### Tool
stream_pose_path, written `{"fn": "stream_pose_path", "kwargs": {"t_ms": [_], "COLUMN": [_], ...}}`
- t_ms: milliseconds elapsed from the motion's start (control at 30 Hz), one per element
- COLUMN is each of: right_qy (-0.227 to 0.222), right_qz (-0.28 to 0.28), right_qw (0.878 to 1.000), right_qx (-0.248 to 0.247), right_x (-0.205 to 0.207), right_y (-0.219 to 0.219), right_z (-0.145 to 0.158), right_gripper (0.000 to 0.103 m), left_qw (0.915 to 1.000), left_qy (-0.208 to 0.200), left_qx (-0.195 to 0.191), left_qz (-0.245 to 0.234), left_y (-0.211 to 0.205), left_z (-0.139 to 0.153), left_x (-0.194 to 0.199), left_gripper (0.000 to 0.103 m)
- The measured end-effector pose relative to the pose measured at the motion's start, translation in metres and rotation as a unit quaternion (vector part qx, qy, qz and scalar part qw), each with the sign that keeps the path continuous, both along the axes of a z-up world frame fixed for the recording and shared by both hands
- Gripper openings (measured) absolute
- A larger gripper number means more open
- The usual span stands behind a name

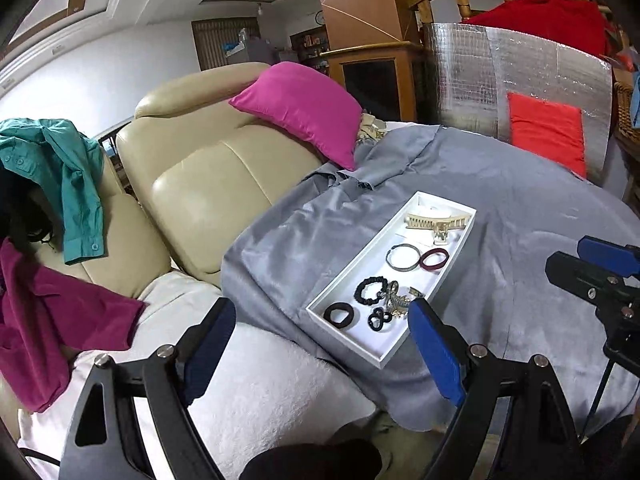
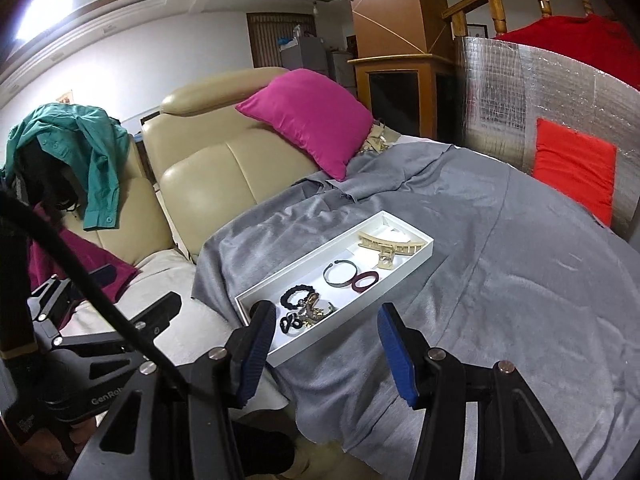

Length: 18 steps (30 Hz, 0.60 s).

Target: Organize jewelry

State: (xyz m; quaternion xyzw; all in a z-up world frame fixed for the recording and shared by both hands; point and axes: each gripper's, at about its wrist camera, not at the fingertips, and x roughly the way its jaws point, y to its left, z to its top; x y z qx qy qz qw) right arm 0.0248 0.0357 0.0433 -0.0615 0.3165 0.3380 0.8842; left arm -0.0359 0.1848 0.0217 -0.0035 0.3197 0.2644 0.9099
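Grey cloth was spread under a white tray of jewelry; both the left gripper and the right gripper were held open and empty.

dim, sharp fisheye views; ceiling glare upper left.

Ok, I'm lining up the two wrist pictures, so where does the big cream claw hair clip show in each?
Left wrist view: the big cream claw hair clip lies at the far end of the long white tray, right of centre.
Right wrist view: the clip lies at the tray's far end, just right of centre.
Shared landmark: the magenta cushion on the beige sofa, beyond the tray.
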Motion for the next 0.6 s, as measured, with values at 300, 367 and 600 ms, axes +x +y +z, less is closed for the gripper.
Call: {"fn": "stream_pose_path", "kwargs": {"t_ms": [300,367,600], "right_qy": [-0.005,-0.005,0.007], "right_qz": [0.008,0.008,0.008], "right_qw": [1.0,1.0,1.0], "right_qx": [0.001,0.001,0.001], "right_x": [-0.007,-0.007,-0.005], "right_y": [0.006,0.008,0.016], "right_z": [0.004,0.004,-0.001], "right_gripper": [0.057,0.057,0.057], "left_qw": [0.9998,0.9997,0.9993], "left_qy": [0.007,0.008,0.01], "left_qx": [-0.003,-0.006,-0.01], "left_qz": [0.019,0.024,0.035], "left_y": [0.009,0.012,0.021], "left_z": [-0.001,-0.003,-0.006], "left_x": [-0.007,-0.007,-0.007], "left_gripper": [0.088,0.088,0.088]}}
